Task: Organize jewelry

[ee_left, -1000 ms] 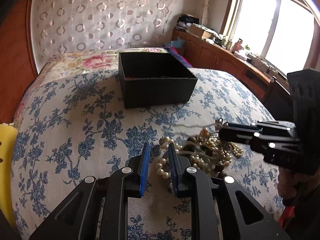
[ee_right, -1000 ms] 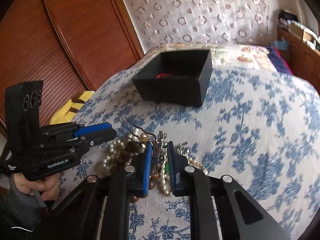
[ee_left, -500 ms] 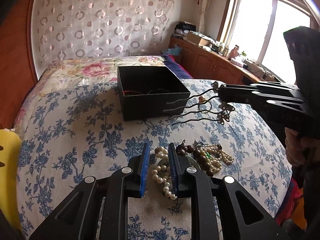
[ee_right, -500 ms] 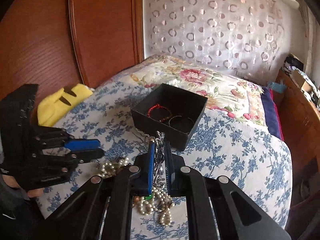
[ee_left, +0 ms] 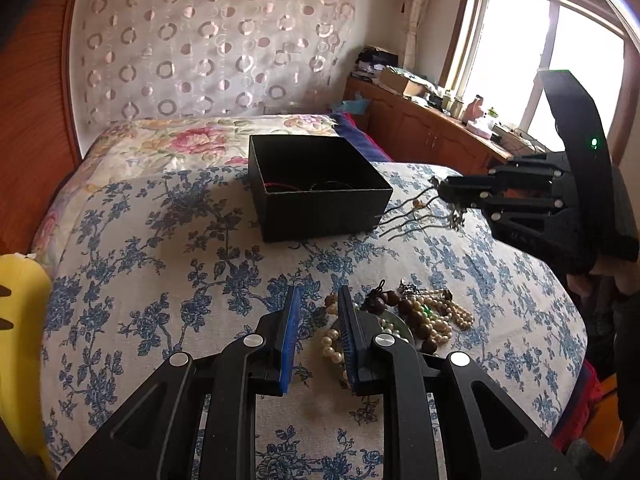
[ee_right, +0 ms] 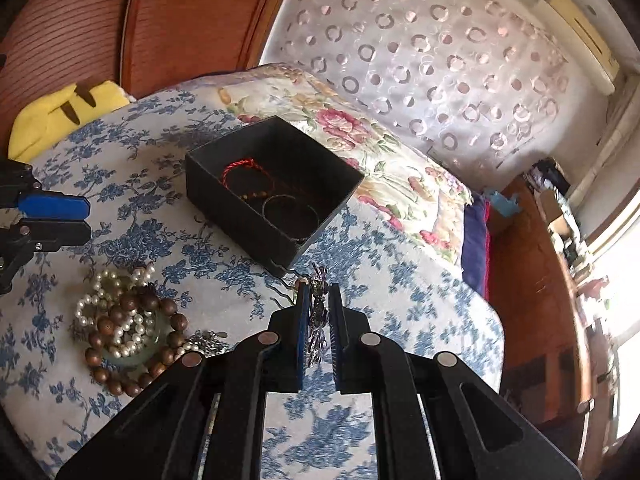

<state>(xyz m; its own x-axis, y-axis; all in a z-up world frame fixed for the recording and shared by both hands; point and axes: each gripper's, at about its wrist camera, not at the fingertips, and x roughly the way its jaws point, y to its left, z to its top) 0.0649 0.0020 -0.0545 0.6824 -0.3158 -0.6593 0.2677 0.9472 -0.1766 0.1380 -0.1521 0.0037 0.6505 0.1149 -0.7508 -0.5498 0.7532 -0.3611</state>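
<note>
Hairpin lifted, box just ahead.
Right tongs (ee_right: 318, 312) clamp a pronged metal hairpin (ee_left: 416, 216), prongs trailing toward the black box (ee_right: 276, 196) just beyond their tips. Left tongs (ee_left: 318, 320), slightly parted and empty, hover at the bead pile (ee_left: 420, 316) on the bed, farther from the box.

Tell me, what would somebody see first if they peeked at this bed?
Probably the tangled pile of pearl and wooden bead strings on the blue-flowered bedspread. Behind it sits an open black box with a red cord bracelet inside, and the right gripper holds a wavy metal hair comb beside the box.
</note>
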